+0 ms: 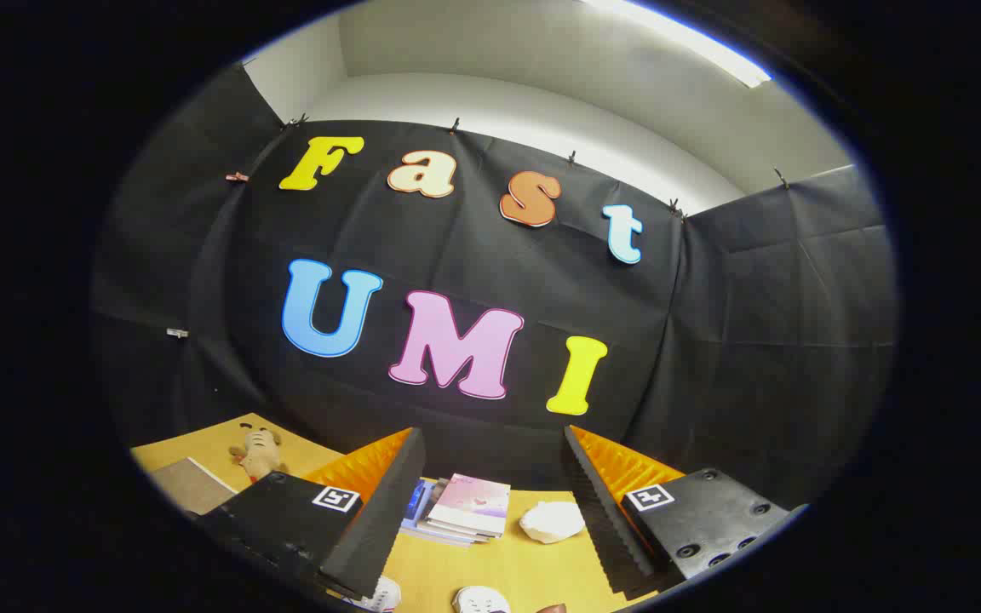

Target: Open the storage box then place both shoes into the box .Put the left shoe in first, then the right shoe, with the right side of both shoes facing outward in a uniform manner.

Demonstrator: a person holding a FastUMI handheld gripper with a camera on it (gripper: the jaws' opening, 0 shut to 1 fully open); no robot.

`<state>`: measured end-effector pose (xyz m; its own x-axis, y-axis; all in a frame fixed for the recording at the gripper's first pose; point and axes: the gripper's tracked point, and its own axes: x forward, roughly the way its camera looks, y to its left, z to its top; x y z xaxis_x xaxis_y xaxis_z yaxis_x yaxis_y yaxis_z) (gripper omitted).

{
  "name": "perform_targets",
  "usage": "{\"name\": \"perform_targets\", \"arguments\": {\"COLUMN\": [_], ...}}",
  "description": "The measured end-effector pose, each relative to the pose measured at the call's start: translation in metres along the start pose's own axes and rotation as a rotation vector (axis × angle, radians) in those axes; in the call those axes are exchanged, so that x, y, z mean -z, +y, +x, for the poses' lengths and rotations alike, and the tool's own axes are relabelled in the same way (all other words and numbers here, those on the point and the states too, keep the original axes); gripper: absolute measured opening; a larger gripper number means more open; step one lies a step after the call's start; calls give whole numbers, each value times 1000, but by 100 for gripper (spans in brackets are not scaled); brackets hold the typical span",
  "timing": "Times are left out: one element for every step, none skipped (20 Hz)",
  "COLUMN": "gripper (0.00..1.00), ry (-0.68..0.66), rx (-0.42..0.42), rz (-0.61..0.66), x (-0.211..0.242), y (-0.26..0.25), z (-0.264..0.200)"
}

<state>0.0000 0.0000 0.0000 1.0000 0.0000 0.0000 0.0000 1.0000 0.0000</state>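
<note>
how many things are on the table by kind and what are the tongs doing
books, in a stack: 1 stack, number unclear
white lump: 1
plush toy: 1
flat board: 1
white shoes: 2
total: 6, with the stack as 1
tongs: open, holding nothing, above the wooden table

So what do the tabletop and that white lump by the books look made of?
Tabletop: seemingly wood or wood-look laminate, tan and smooth with a mild sheen. White lump: matte and creased, probably crumpled paper or cloth; too small to settle. It lies between the open claw fingers, beside the books.
</note>
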Motion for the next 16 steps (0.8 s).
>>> {"name": "perform_targets", "arguments": {"gripper": [97, 97, 97, 97, 97, 97, 97, 97, 97, 97, 97, 97, 97, 97, 97, 97], "ry": [14, 25, 33, 40, 45, 50, 54, 59, 64, 67, 70, 73, 75, 78, 83, 87], "rx": [4, 1, 2, 2, 3, 4, 5, 2, 1, 0, -1, -3, -5, -6, -9, -11], "rz": [3, 7, 9, 10, 11, 14, 17, 20, 23, 26, 29, 30, 29, 24, 20, 17], "x": [4, 8, 10, 11, 12, 14, 15, 16, 18, 18, 19, 21, 21, 22, 24, 25], "y": [-1, 1, 2, 1, 0, 0, 0, 0, 0, -1, -1, 0, 0, 0, 0, -1], "z": [0, -1, -1, -1, -1, -1, -2, -3, -4, -4, -5, -6, -6, -7, -7, -8]}}
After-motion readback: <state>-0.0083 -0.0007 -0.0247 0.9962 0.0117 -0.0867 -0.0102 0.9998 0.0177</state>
